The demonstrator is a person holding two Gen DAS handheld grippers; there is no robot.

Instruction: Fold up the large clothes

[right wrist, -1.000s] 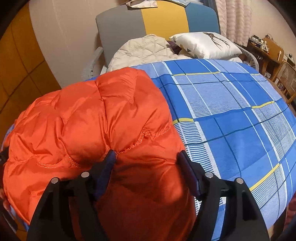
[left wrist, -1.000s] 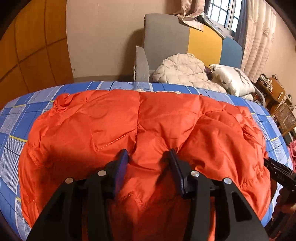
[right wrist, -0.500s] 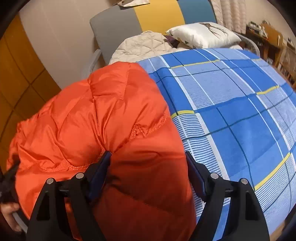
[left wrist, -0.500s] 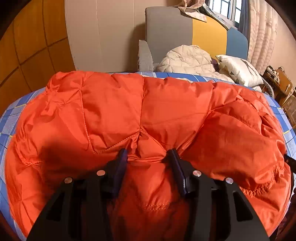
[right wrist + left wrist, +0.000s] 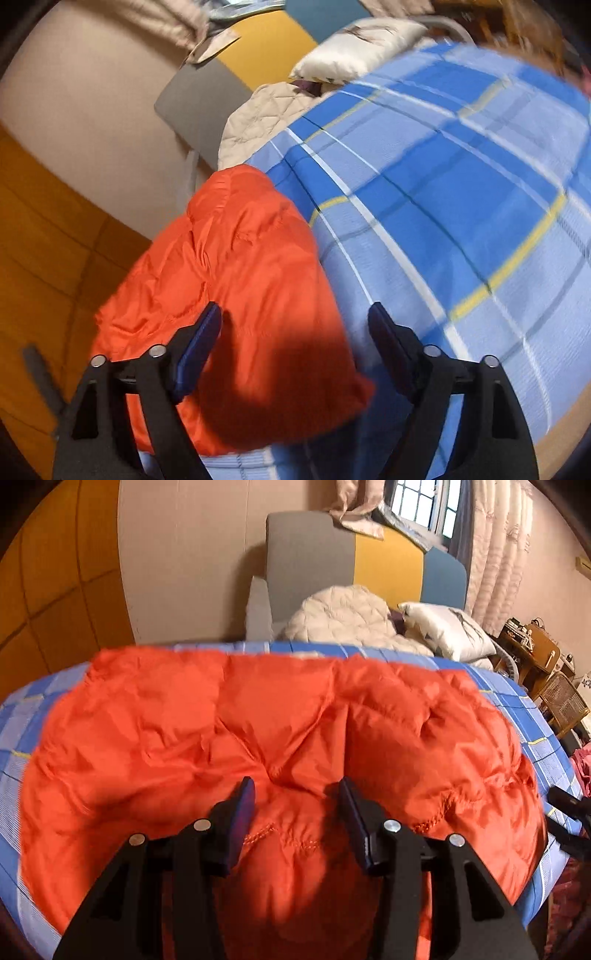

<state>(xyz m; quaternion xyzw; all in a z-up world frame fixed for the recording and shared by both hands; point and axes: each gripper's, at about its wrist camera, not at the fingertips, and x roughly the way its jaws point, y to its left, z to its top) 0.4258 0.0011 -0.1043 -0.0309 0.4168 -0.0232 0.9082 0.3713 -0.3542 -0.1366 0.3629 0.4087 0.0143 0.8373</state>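
- Left tongs [image 5: 297, 794] are clamped on a bunched fold of the orange puffer jacket [image 5: 280, 716].
- Right tongs [image 5: 295, 325] are opening, pads clear of the jacket's corner lying between them.
- Jacket lies spread on the bed's blue plaid blanket [image 5: 461, 192], near its edge.
- Beyond it sit a cream quilt [image 5: 343, 616] and a white pillow [image 5: 447, 627].

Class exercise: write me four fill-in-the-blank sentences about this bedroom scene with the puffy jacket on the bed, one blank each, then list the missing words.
1. The puffy jacket is ____ in colour.
2. It lies on a checked bedspread that is mostly ____.
3. A fold of the jacket is bunched between the fingers of the ____ gripper.
4. The right gripper has its jaws ____.

Missing words: orange; blue; left; opening
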